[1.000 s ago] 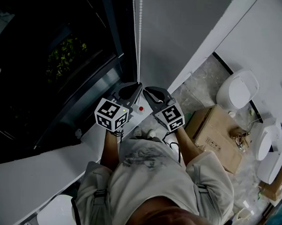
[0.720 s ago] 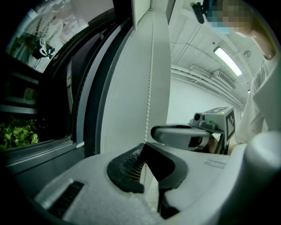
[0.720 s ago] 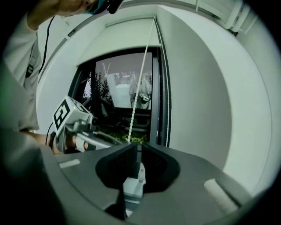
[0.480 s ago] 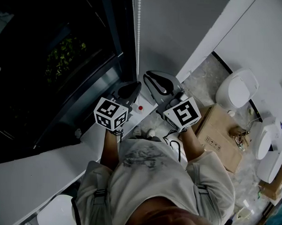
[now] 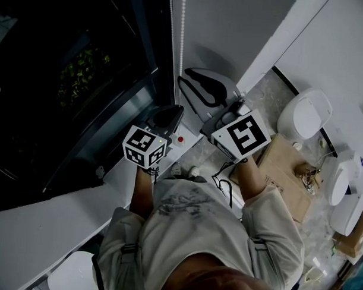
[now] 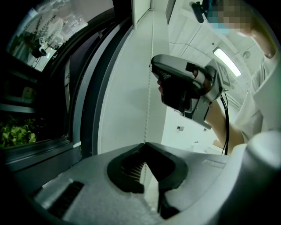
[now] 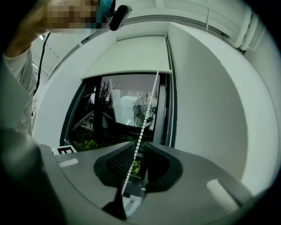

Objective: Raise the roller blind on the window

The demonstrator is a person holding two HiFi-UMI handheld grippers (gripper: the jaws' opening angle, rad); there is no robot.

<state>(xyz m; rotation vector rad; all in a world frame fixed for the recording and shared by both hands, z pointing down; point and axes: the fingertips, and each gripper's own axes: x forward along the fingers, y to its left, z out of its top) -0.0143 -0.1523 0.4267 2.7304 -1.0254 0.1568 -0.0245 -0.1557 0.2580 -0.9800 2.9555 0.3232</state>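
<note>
1. The left gripper [image 5: 175, 110], at frame centre, is clenched on the bead chain [image 5: 182, 28].
2. The right gripper [image 5: 182, 77], just above, has its jaws parted around that chain.
3. The roller blind [image 7: 127, 55] covers only the upper part of the window [image 7: 118, 114].

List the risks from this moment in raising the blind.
Only the left gripper is clamped on the white bead chain; the jaws of the right gripper stand apart around it, so releasing early may let it slip. A second strand hangs by the frame: pulling that one might lower the pale roller blind.
</note>
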